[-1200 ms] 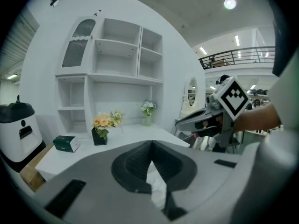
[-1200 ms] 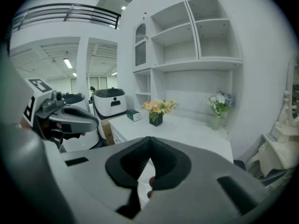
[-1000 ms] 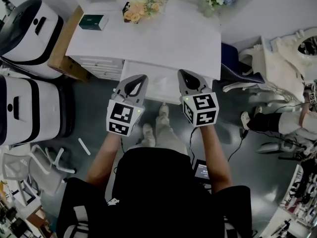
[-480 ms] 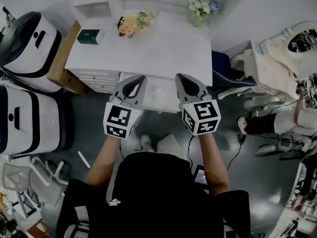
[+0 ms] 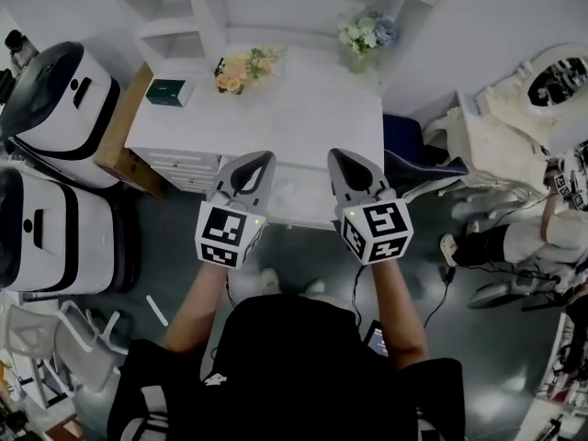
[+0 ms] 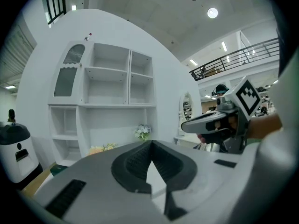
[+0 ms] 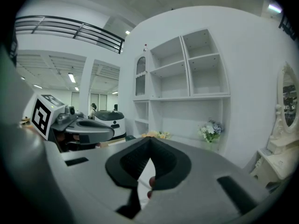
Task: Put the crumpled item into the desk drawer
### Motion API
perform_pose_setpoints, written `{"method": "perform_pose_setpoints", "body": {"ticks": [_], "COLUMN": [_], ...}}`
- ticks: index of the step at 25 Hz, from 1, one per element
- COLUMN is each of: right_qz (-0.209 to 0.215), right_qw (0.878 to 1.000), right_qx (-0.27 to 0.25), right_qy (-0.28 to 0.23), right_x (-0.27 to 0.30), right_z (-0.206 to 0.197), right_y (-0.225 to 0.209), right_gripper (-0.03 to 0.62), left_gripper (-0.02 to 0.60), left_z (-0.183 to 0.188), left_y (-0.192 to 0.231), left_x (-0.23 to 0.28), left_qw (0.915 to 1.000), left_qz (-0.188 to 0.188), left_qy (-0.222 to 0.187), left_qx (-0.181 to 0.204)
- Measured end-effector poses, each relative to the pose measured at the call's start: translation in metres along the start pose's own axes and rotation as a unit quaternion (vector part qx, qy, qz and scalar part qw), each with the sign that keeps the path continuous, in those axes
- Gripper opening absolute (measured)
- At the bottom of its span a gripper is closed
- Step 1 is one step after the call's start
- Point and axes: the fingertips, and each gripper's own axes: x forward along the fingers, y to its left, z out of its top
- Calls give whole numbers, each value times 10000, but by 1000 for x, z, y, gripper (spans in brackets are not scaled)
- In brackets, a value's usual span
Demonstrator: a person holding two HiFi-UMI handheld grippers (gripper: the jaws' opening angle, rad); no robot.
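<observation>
Left hand-held gripper (image 5: 261, 158) and right hand-held gripper (image 5: 336, 154) both closed, empty, at 9 and 3 o'clock of open drawer (image 5: 308, 208) on bench (image 5: 303, 99) 6 o'clock edge; pale crumpled item (image 5: 283, 191) seemingly inside.

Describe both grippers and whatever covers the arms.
The left gripper and right gripper are light grey tapered shells with black ribbed pads inside the jaws, each carrying a white cube with black square markers. The person wears a short-sleeved black top.
</observation>
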Motion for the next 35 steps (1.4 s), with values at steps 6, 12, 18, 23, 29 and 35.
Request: {"method": "perform_pose_setpoints", "body": {"ticks": [6, 12, 18, 23, 29, 35], "right_qz": [74, 126, 205, 254, 313, 363], "right_qw": [9997, 9990, 9984, 9979, 9972, 9968], "right_qx": [-3, -49, -63, -57, -80, -104], "right_qy": [-248, -426, -532, -599, -676, -703], "right_x": [-18, -31, -46, -51, -51, -49], "right_z": [19, 33, 39, 43, 51, 52], "right_y": [-13, -27, -37, -46, -49, -46], "right_gripper": [-5, -5, -5, -5, -5, -5], "left_gripper": [6, 6, 6, 6, 6, 6], "left_z": [23, 41, 50, 56, 62, 65], "left_y": [-14, -29, -38, -44, -48, -52], "left_x": [-1, 2, 2, 6, 9, 10], "left_qw": [9998, 9993, 9985, 9980, 9980, 9979], "left_qz": [139, 229, 379, 442, 435, 406], "left_qy": [-128, -276, -388, -433, -423, -443], "left_qx": [68, 132, 106, 154, 196, 236]}}
